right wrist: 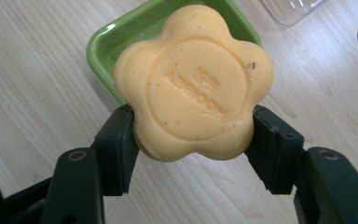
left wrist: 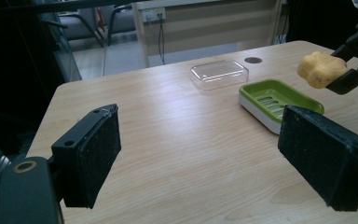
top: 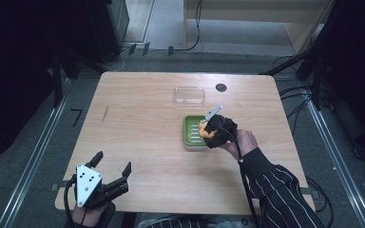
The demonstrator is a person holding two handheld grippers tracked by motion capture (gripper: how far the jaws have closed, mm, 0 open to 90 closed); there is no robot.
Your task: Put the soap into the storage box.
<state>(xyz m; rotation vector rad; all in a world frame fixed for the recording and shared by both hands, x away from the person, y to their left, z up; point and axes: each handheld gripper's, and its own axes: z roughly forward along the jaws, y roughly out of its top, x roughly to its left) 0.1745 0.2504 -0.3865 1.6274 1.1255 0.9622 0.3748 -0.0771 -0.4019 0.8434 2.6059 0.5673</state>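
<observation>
right gripper [right wrist: 193, 140], jaws clamped on either side of a flower-shaped orange soap [right wrist: 193, 84], holding it just above the near edge of a green soap dish [right wrist: 121, 42] on the wooden table [top: 142, 142]. in the high view the soap [top: 204, 129] hangs over the right part of the dish [top: 190, 132]. a clear lid [top: 189, 94] lies apart from the dish, farther up the table, beside a dark round hole [top: 221, 87]. left gripper [top: 113, 166], jaws spread wide with nothing between them, rests at the near left corner of the table.
</observation>
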